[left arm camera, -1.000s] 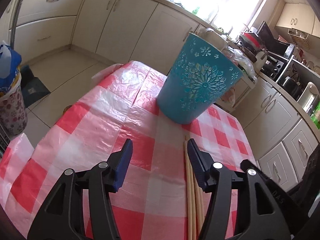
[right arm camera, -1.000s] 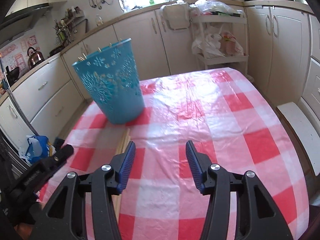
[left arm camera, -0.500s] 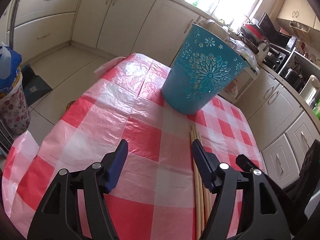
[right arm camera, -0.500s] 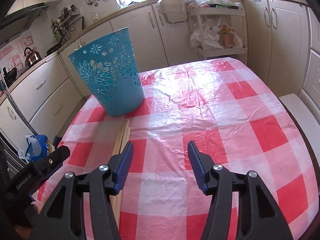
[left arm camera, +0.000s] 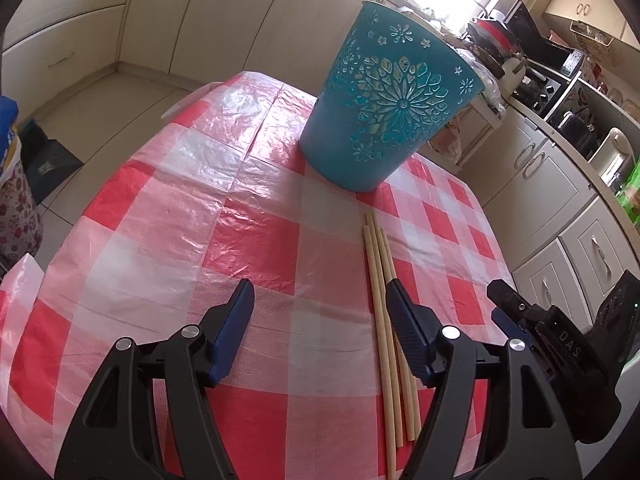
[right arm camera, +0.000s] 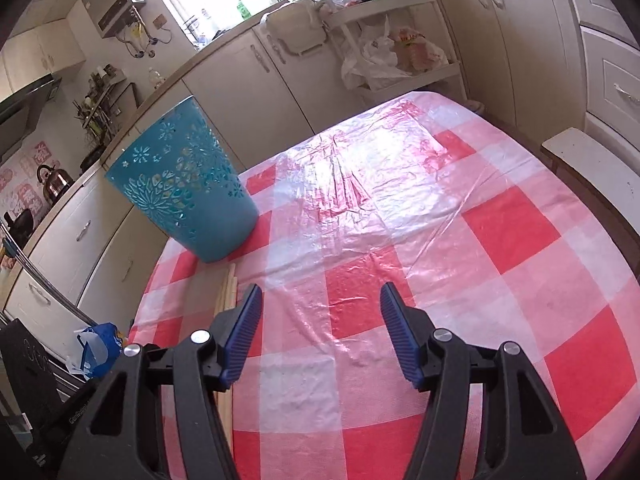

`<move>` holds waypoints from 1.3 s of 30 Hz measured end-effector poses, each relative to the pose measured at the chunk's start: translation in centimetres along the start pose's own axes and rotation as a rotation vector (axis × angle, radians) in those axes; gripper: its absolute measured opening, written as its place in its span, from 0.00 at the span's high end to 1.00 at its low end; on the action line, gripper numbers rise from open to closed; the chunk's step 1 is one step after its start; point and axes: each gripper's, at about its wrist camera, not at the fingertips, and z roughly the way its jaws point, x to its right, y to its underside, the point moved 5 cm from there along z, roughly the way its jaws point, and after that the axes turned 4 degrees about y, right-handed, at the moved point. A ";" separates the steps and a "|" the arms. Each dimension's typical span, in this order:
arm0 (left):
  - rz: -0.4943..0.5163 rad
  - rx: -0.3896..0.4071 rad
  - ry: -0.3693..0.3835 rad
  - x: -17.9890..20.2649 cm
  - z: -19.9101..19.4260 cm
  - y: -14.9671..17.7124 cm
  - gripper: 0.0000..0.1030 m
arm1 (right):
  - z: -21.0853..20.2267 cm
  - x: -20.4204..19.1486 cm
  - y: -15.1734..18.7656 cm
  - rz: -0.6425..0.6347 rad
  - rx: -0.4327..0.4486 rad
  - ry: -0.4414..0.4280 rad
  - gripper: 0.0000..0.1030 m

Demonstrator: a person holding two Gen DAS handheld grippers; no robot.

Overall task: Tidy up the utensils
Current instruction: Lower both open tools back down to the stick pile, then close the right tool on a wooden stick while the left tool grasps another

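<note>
Both grippers, left [left arm camera: 320, 300] and right [right arm camera: 321, 304], gape empty, their jaws having just been opening. Wooden chopsticks [left arm camera: 386, 320] lie near the teal basket [left arm camera: 384, 108] on the checked tablecloth [left arm camera: 180, 208].

Two fisheye views, each mounted behind its own tongs, look steeply down along them, close over a red-and-white checked, plastic-covered bench [left arm camera: 248, 240]. Both share the perforated teal plastic basket [left arm camera: 392, 108] [right arm camera: 192, 188]: one o'clock from the left, ten o'clock from the right.

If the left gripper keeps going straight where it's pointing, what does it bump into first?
Probably the checked tablecloth: the open left gripper tilts down at bare cloth. The chopsticks lie just right of that line, the teal basket farther on.
</note>
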 end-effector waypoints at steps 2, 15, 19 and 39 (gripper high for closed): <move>0.007 -0.001 -0.004 0.0 0.0 0.1 0.37 | -0.2 -0.5 0.2 -0.028 -0.001 -0.010 0.42; -0.047 0.027 -0.016 -1.1 -0.9 -0.2 0.37 | 1.4 -5.5 3.9 -0.317 -0.197 -0.045 0.42; 0.022 0.007 -0.038 0.1 -0.5 -0.1 0.37 | 2.8 -6.8 4.1 -0.376 -0.230 -0.032 0.47; 0.264 -0.112 -0.141 3.5 3.1 -0.7 0.37 | 2.9 -6.0 3.8 -0.487 -0.228 0.021 0.92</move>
